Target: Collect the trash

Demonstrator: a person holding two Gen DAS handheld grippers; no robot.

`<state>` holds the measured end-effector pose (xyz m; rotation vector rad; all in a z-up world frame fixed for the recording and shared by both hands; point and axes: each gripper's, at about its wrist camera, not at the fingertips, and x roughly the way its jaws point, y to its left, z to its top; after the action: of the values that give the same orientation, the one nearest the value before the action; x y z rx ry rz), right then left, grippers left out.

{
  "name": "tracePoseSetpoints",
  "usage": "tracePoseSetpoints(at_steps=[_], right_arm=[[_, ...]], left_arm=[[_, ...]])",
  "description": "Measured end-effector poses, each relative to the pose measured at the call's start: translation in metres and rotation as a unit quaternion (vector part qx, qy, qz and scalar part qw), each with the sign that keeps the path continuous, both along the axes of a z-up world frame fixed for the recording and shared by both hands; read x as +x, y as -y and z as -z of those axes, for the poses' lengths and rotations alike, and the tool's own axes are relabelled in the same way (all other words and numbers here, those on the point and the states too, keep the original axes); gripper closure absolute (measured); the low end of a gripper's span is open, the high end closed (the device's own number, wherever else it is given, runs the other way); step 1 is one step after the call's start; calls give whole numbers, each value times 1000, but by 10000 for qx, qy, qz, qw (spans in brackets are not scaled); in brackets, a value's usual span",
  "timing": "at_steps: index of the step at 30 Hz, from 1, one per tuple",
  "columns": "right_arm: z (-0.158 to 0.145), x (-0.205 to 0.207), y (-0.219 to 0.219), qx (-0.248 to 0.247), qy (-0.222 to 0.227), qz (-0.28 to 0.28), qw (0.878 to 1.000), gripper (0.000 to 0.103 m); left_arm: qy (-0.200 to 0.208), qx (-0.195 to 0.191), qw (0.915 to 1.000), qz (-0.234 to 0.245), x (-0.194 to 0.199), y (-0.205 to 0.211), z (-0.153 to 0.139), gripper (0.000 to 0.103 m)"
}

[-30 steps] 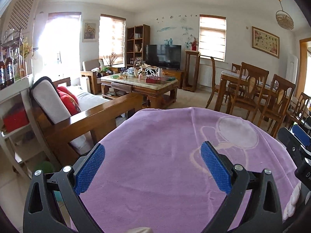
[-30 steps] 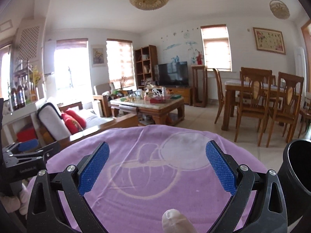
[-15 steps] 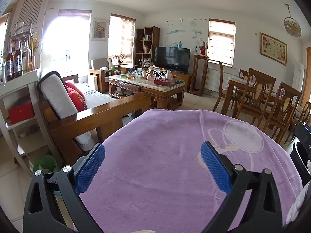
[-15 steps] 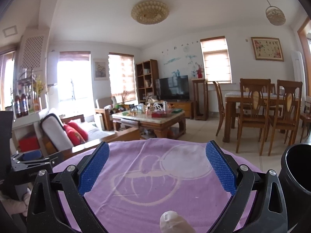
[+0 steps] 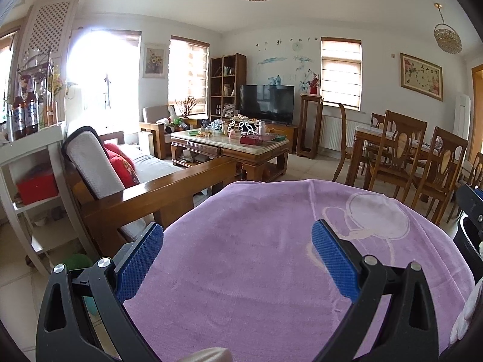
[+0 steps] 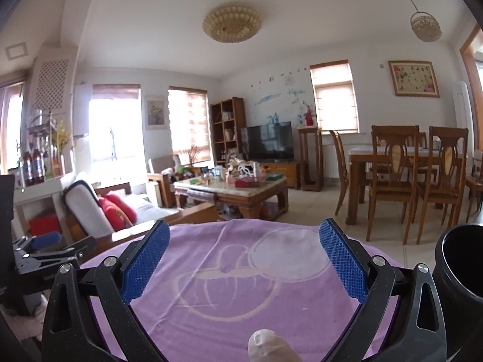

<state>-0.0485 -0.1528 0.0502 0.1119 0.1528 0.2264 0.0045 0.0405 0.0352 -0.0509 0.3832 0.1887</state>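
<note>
A crumpled white paper wad (image 6: 270, 347) lies on the purple cloth (image 6: 235, 274) at the near edge, low between the arms of my right gripper (image 6: 243, 262). That gripper is open and holds nothing. A black bin (image 6: 462, 283) stands at the right beside the cloth. My left gripper (image 5: 238, 256) hovers open over the purple cloth (image 5: 256, 241) with nothing between its blue pads (image 5: 139, 259). A pale scrap (image 5: 211, 354) peeks in at the bottom edge of the left wrist view. The left gripper's body (image 6: 45, 256) shows at the left of the right wrist view.
A wooden sofa (image 5: 135, 187) with red cushions stands left of the cloth. Beyond it are a cluttered coffee table (image 5: 232, 144) and a TV (image 5: 267, 102). Dining table and chairs (image 6: 407, 175) fill the right. A white shelf (image 5: 33, 157) with bottles is at far left.
Both cameras have tilted upward, showing more ceiling. The purple cloth sits lower in both views. Both grippers stay open and empty.
</note>
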Motion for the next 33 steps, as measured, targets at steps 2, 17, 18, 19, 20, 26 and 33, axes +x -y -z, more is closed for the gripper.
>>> tracePoseSetpoints(at_steps=[2, 17, 18, 19, 20, 26, 33], right_arm=[[0, 0, 0, -2, 1, -1, 10000, 5], [-3, 1, -1, -7, -15, -4, 10000, 5], [-2, 1, -1, -5, -17, -4, 10000, 5], [-2, 1, -1, -4, -20, -5, 10000, 5], [-2, 1, -1, -4, -21, -5, 10000, 5], [-2, 1, 0, -11, -8, -5, 10000, 5], [-2, 2, 0, -5, -8, -5, 10000, 5]], left_arm=[[14, 21, 10000, 54, -1, 1, 1, 5], [25, 168, 9998, 104, 2, 0, 0, 5], [27, 194, 9998, 104, 2, 0, 0, 5], [33, 212, 9997, 104, 2, 0, 0, 5], [42, 222, 9997, 105, 2, 0, 0, 5], [50, 175, 9998, 109, 1, -2, -1, 5], [62, 213, 9997, 115, 1, -1, -2, 5]])
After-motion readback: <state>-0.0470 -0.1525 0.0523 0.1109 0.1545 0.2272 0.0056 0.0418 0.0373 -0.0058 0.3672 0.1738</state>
